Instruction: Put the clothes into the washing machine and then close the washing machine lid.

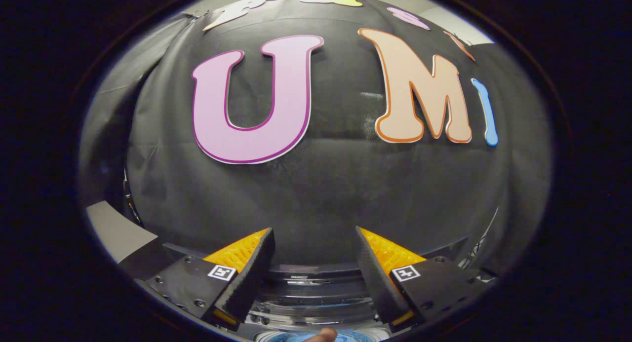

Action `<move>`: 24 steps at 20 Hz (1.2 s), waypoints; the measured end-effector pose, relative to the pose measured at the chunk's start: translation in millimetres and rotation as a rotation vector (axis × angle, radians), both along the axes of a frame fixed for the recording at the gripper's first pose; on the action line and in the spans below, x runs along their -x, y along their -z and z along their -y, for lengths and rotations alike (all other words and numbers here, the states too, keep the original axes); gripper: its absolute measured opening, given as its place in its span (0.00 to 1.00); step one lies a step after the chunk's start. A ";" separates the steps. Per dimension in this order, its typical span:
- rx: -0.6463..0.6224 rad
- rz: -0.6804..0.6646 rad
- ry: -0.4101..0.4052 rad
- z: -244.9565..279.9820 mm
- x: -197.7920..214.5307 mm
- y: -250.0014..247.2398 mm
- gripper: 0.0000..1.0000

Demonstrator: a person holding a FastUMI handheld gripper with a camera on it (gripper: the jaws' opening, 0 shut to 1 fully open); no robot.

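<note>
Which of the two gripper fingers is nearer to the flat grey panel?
The finger right beside the flat grey panel; the other lies across the gap of the open, empty gripper.

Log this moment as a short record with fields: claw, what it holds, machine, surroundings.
claw: claw open, fingers apart
held: nothing between the fingers
machine: washing machine low between and below the fingers; glossy rim in sight, something blue inside at the bottom
lid: cannot tell its state
person: a fingertip at the bottom, below the fingers
beyond the fingers: black cloth wall
</note>
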State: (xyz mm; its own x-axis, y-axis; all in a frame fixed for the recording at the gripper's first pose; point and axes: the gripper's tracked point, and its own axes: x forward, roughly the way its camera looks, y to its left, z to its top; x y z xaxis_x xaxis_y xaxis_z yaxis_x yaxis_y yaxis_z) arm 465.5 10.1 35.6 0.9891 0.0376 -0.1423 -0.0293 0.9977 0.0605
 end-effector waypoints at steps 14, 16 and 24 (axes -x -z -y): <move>-0.006 0.043 0.052 6.0 71.9 -0.5 0.96; -0.016 0.048 0.061 7.0 79.3 0.3 0.96; -0.020 0.050 0.082 8.1 96.9 4.2 0.96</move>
